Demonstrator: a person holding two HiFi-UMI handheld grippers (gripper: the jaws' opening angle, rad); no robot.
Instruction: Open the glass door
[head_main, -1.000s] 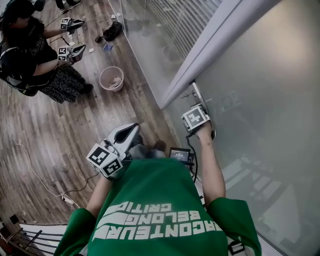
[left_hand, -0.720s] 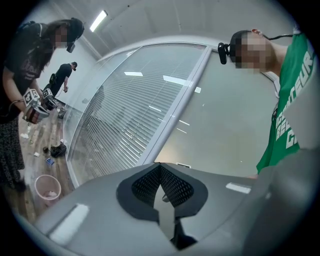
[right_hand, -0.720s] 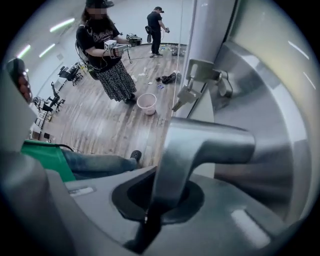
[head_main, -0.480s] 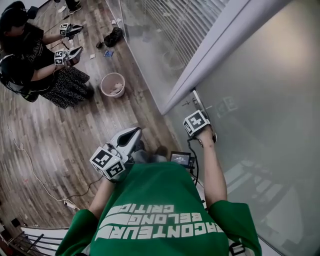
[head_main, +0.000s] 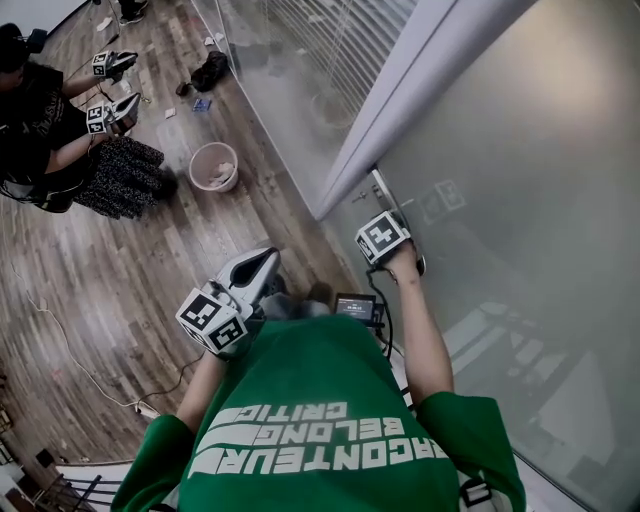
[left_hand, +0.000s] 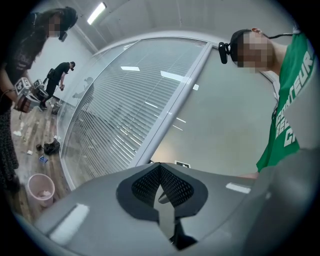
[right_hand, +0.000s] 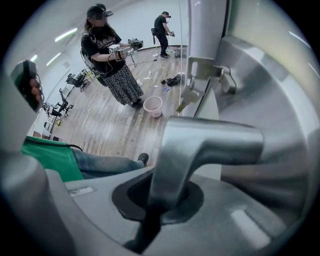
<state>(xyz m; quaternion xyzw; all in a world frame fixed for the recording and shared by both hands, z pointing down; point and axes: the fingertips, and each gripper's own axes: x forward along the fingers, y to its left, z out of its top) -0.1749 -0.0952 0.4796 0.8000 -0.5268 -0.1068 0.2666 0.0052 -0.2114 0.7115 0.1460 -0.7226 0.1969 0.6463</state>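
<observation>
The frosted glass door (head_main: 520, 200) fills the right of the head view, beside a pale metal frame post (head_main: 400, 110). Its metal lever handle (right_hand: 200, 145) fills the middle of the right gripper view, with the lock plate (right_hand: 197, 72) beyond it. My right gripper (right_hand: 160, 200) points down and is shut on the handle's lever. In the head view only its marker cube (head_main: 382, 238) shows, against the door. My left gripper (head_main: 262, 262) is held out level in front of my body, away from the door, shut with nothing in it.
A curved glass wall with blinds (head_main: 300, 60) runs left of the door. On the wooden floor stand a pink bucket (head_main: 213, 165) and dark shoes (head_main: 210, 70). Another person (head_main: 60, 140) with grippers stands at the top left. A cable (head_main: 60, 340) lies on the floor.
The head view has shifted a little, so the other person sits nearer the picture's top left edge. Both my grippers stay about where they were, the right one at the handle.
</observation>
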